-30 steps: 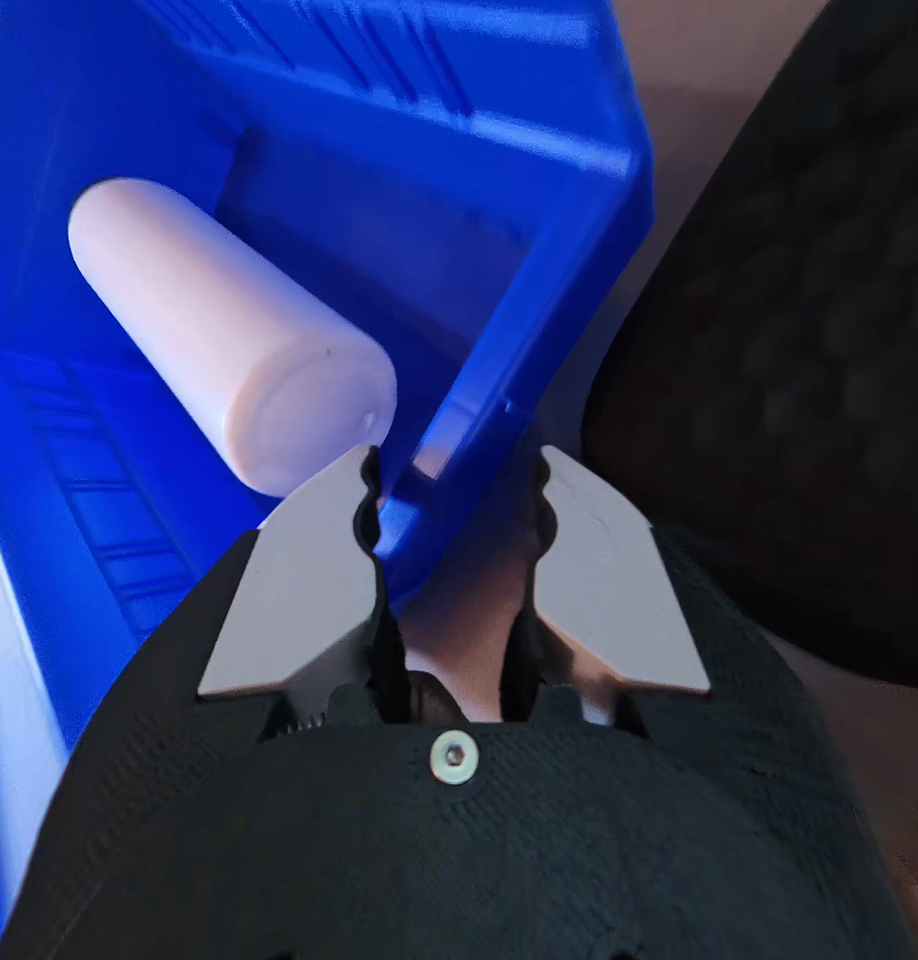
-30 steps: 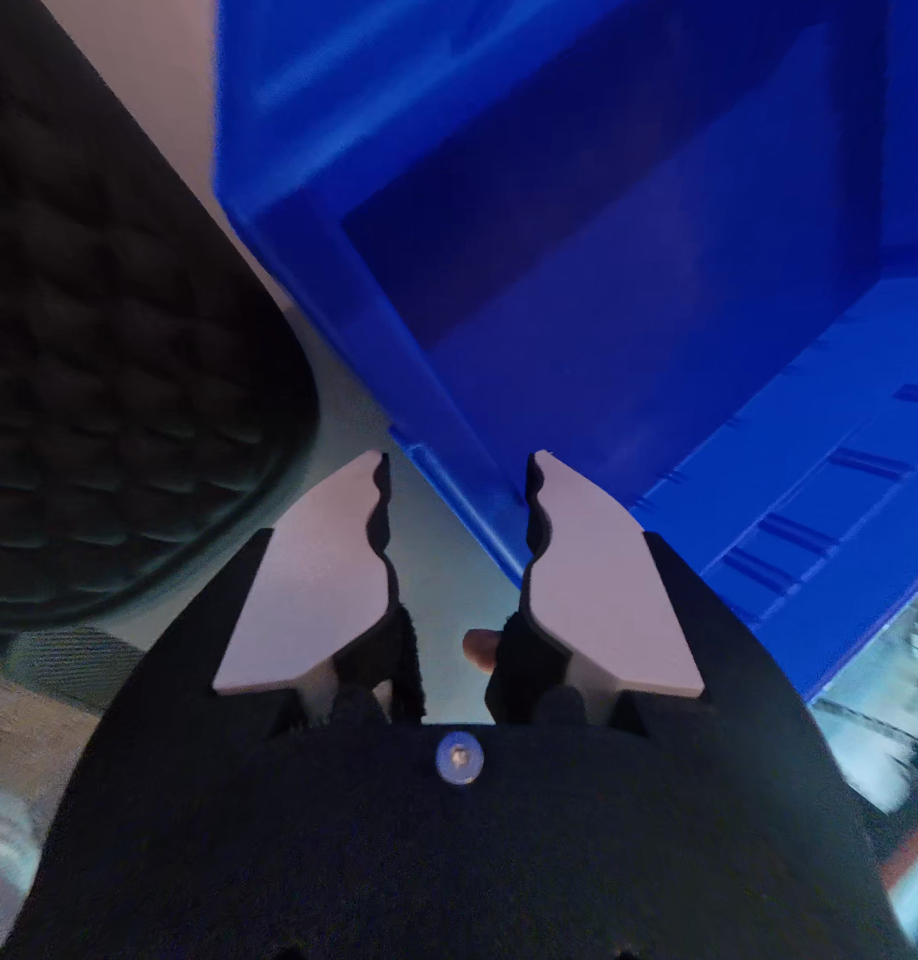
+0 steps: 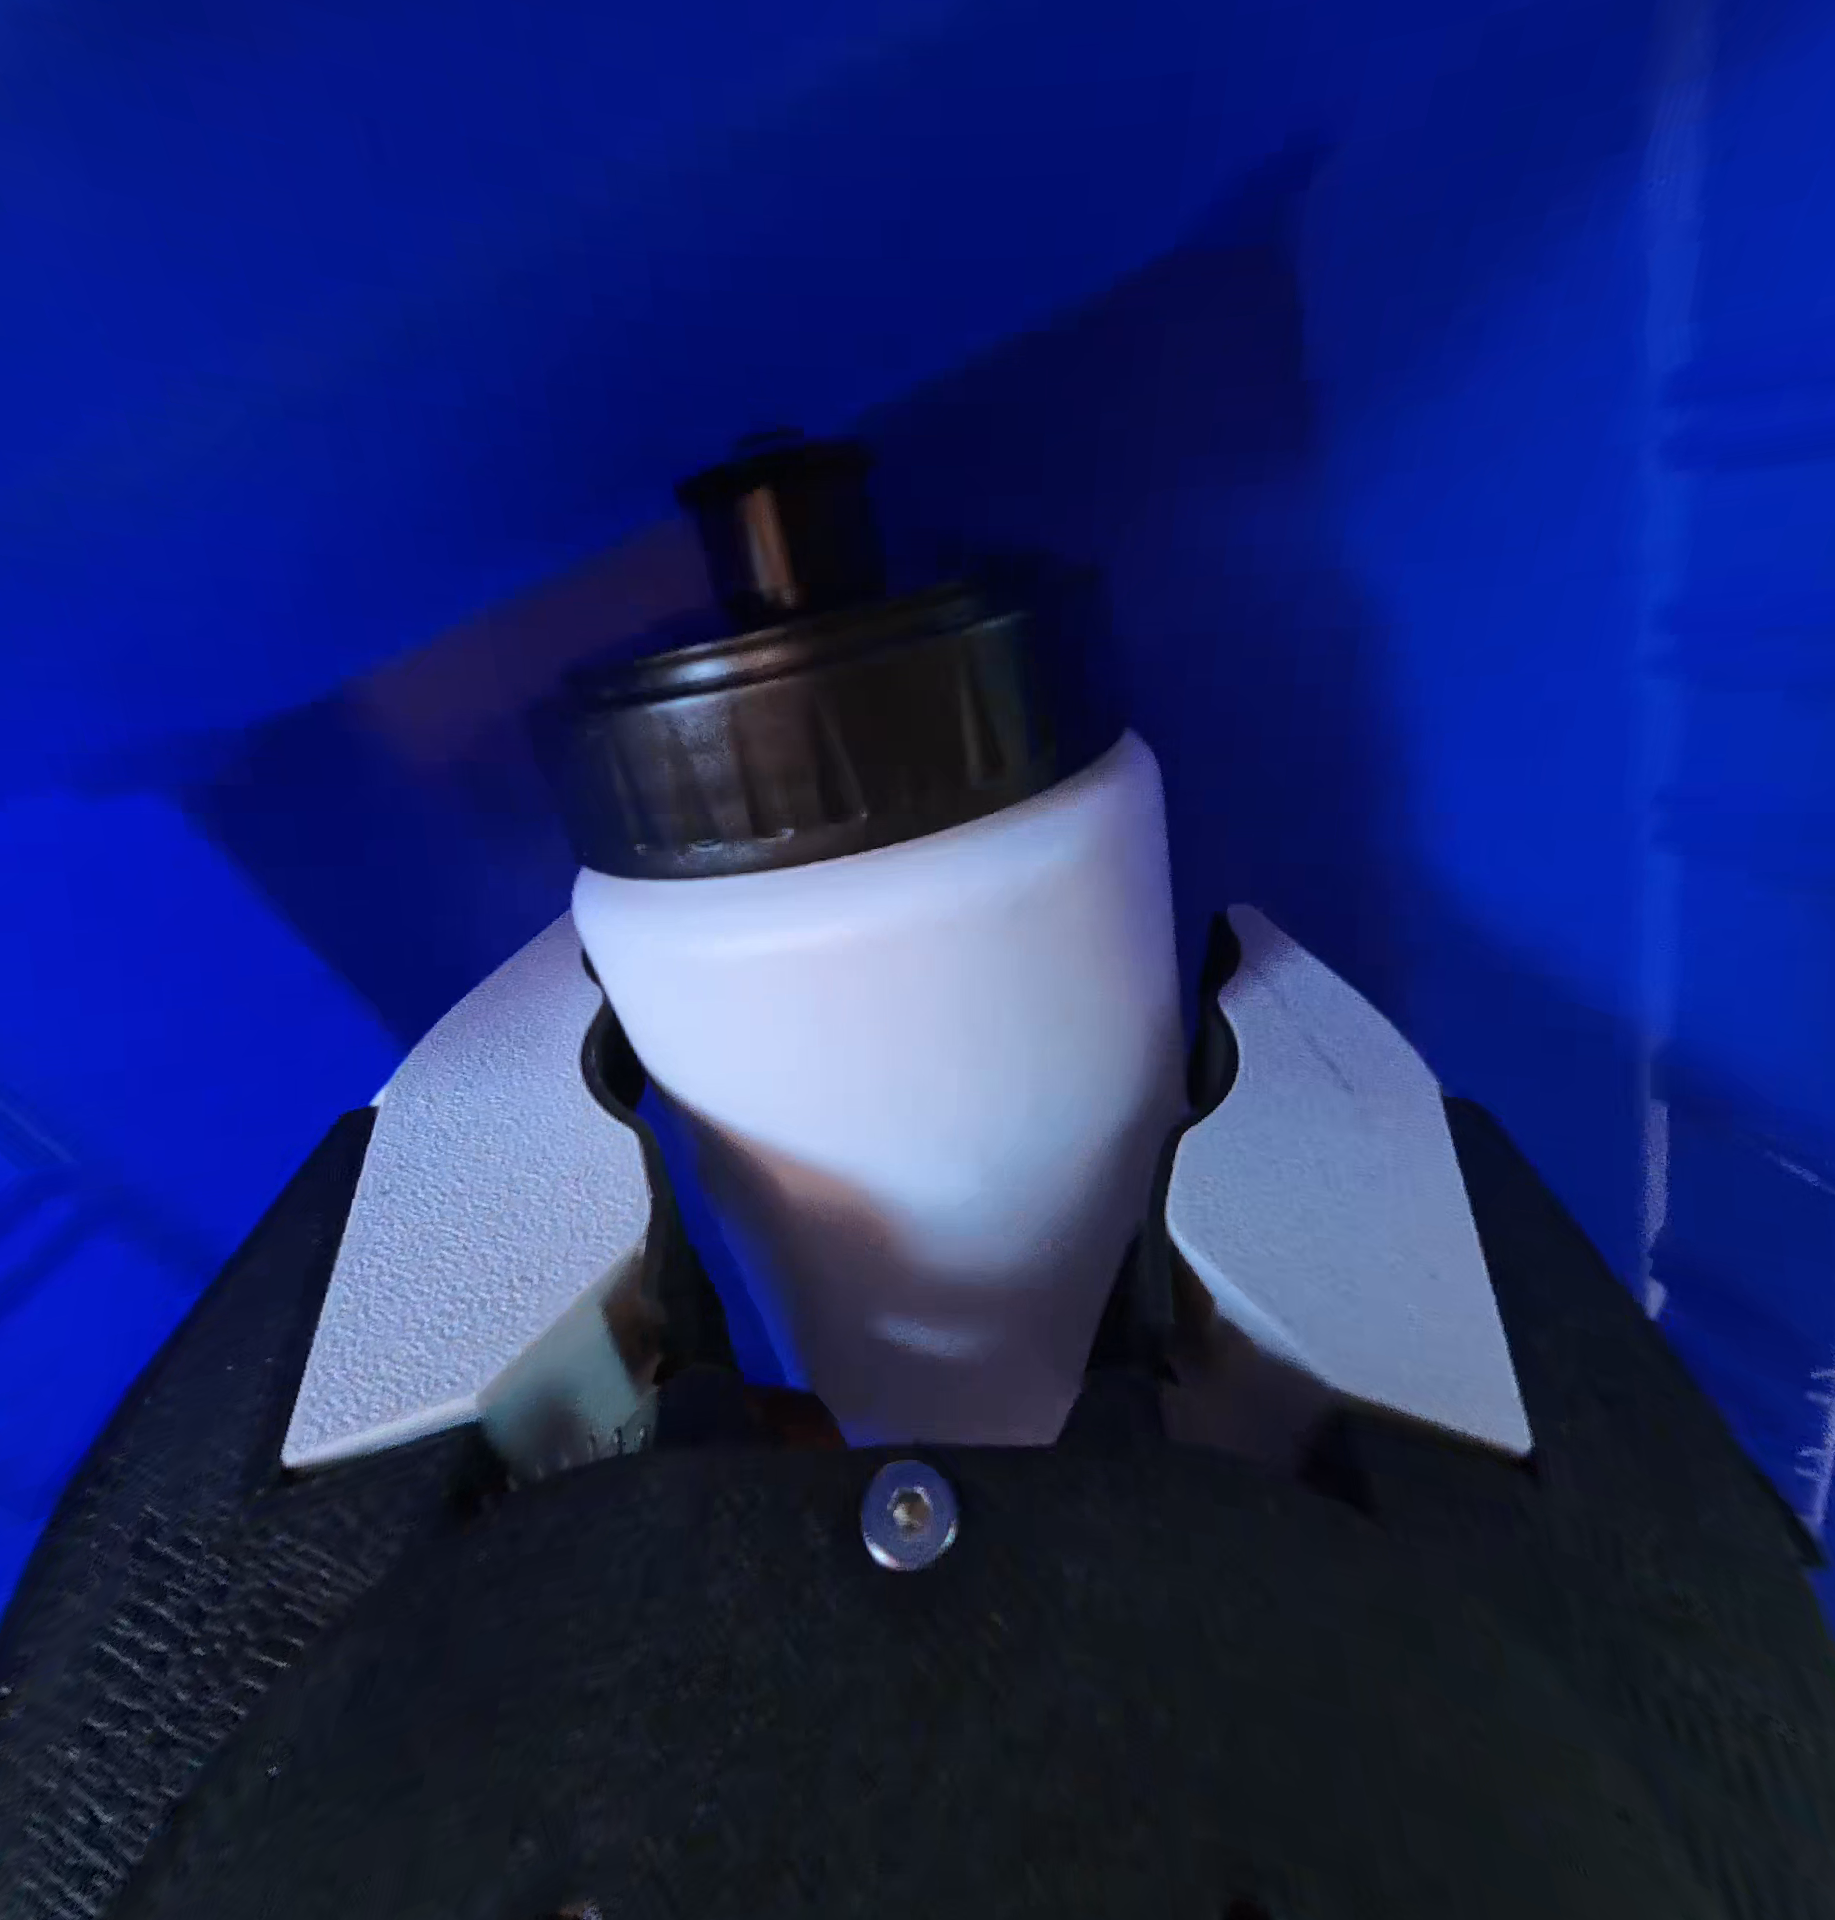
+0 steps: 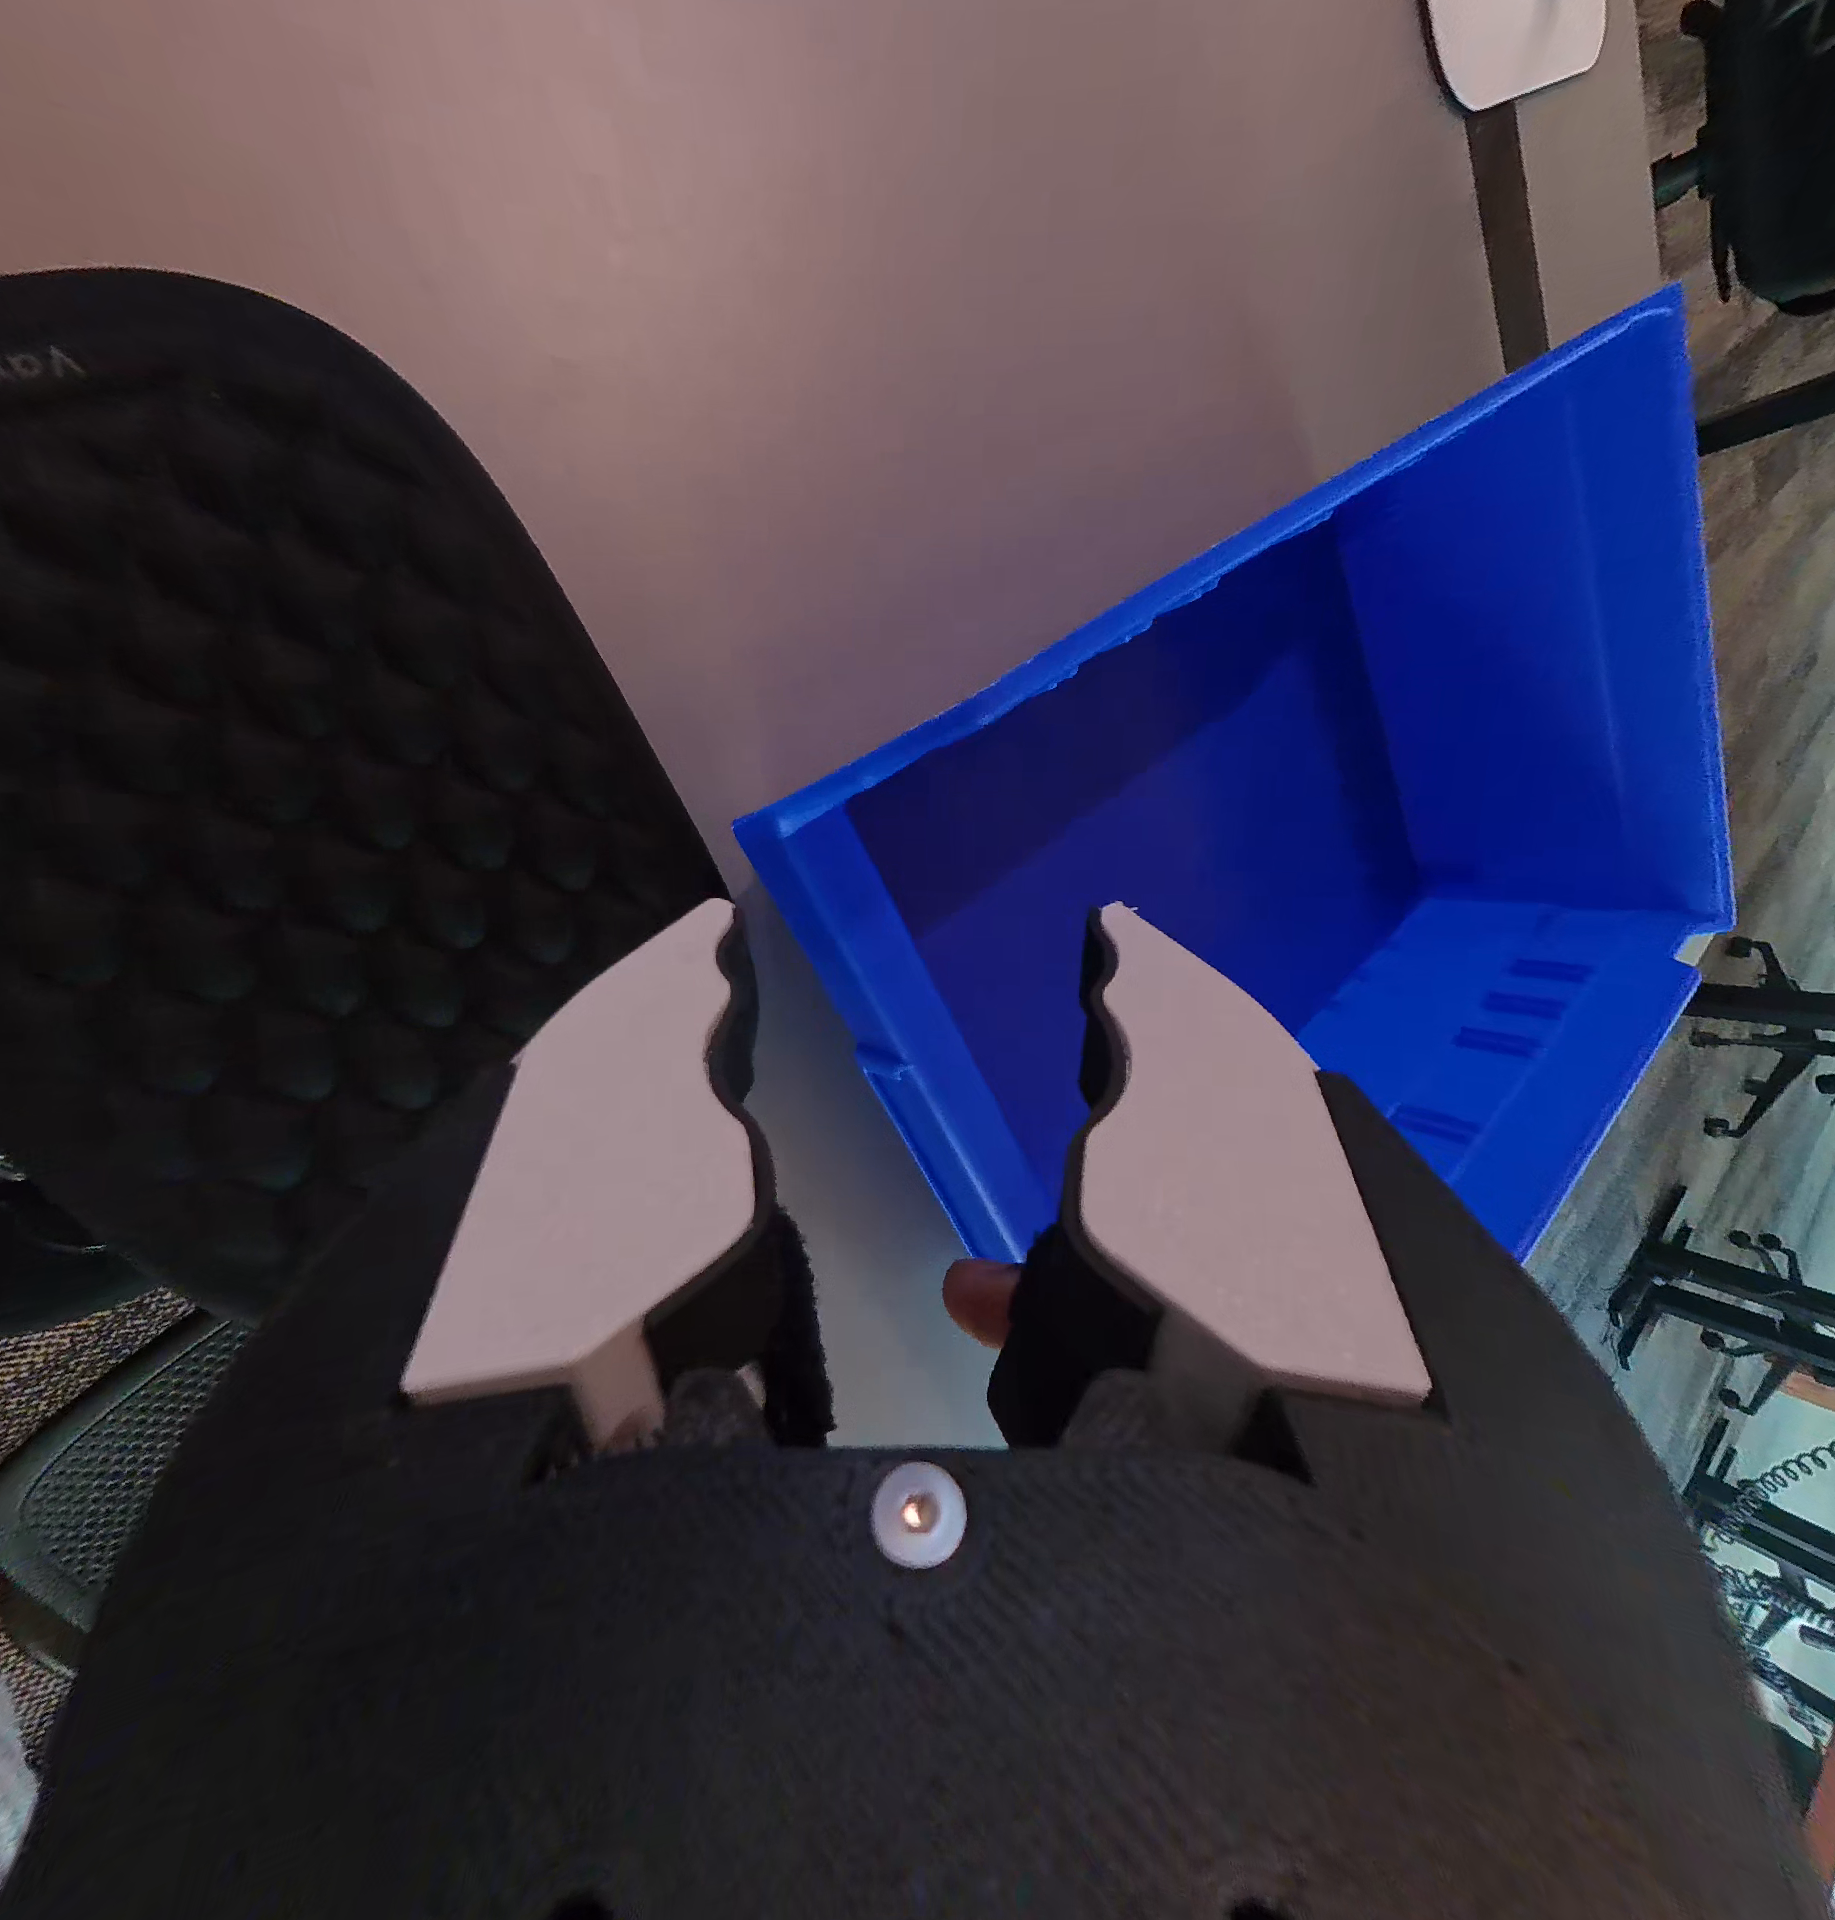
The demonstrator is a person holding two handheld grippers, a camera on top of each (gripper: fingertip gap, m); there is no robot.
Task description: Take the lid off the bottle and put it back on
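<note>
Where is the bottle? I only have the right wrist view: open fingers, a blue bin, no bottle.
Observer: In the left wrist view, the white bottle sits between the fingers of the left gripper, with blue bin walls behind it.
Operator: Lid off yet?
Observer: No, the black lid is on the bottle, spout pointing away.
Operator: Firmly gripped?
Observer: Cannot tell. The fingers flank its body closely, but the picture is blurred.
</note>
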